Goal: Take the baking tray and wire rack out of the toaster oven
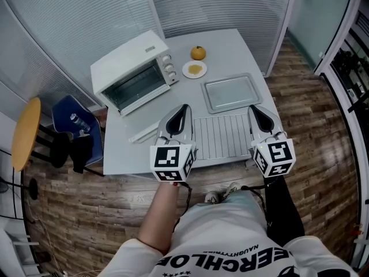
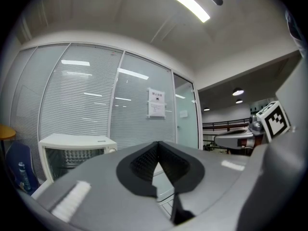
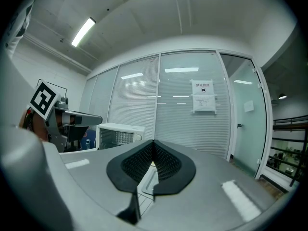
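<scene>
Jaws of the left gripper [image 1: 183, 107] meet tip to tip with nothing between them, and the right gripper [image 1: 254, 108] is the same: closed and empty. Each is held level over the near part of the table [image 1: 242, 45], pointing away from the person, one at either side of the wire rack [image 1: 222, 136]. The rack lies flat on the tabletop between them; from the head view I cannot tell whether either tool touches it. Just beyond the rack, ahead of the right gripper's tip, the baking tray [image 1: 232, 93] also lies flat on the table. Further left stands the toaster oven [image 1: 132, 68], its mouth open toward the person. The left gripper view looks into it, and the part of the cavity that shows appears bare. Behind the tray are a small plate [image 1: 195, 69] and an orange [image 1: 198, 52].

To my eye both pieces are out, so what remains is a clean finish. The rack sits close to the table's front edge, and a jaw hooking one of its wires could drag it off. I would raise both tools straight up before drawing them back, keep them closed so no tip catches between the wires, and leave the tray where it is.
</scene>
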